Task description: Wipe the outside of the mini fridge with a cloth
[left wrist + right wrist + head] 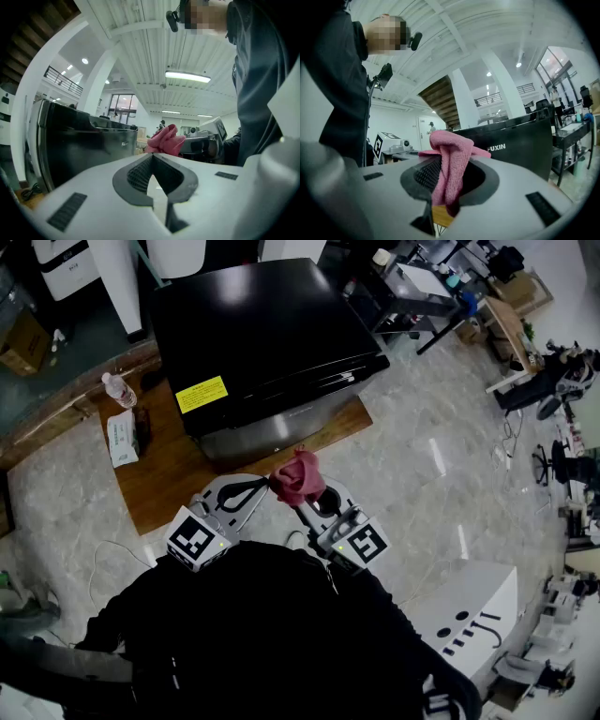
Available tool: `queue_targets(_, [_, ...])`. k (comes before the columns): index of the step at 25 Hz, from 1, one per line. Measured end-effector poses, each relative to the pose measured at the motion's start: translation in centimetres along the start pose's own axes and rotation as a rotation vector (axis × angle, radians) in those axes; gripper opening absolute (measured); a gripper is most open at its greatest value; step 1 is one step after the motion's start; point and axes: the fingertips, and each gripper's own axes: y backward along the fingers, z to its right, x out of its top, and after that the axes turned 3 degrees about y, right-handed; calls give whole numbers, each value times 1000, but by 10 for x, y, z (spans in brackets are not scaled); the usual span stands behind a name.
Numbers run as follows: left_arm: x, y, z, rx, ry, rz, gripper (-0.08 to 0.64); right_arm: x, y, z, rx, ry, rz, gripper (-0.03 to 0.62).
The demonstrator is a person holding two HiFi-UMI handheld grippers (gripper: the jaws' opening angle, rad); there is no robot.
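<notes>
The black mini fridge [262, 334] stands on a wooden board [169, 474], with a yellow label [202, 394] near its front edge. My right gripper [307, 498] is shut on a pink cloth [297, 476], held bunched just in front of the fridge's lower front. In the right gripper view the cloth [449, 164] hangs folded between the jaws, with the fridge [520, 143] behind it. My left gripper [246, 493] sits beside the cloth on its left, jaws together and nothing in them. The left gripper view shows the cloth [165, 139] ahead and the fridge [79, 145] to the left.
A water bottle [119, 390] and a white packet [121, 435] lie on the board's left end. A white machine [473, 615] stands at the right front. Desks, chairs and cables crowd the far right, and a cardboard box [23, 343] sits at the left.
</notes>
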Motion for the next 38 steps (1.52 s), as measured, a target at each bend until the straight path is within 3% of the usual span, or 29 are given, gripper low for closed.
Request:
queue_targets(9, [-7,-10,25,190,27,21,2,-3,30,0,166,18,0,91])
queue_targets(21, [-6,8,36,375,32,34,2,-5,40,-7,286,-6,-16,94])
queue_targets(24, [-8,20,24,411,14,28,2,0,19,-10,287,-16,-9,94])
queue_targets(31, [-14,71,-38,504,33,32,2,3,-78,-42,299,65,-20,94])
queue_targets(38, [-12,96,-80,473,25,37,2,-2,-142,-54,288,50,-42,94])
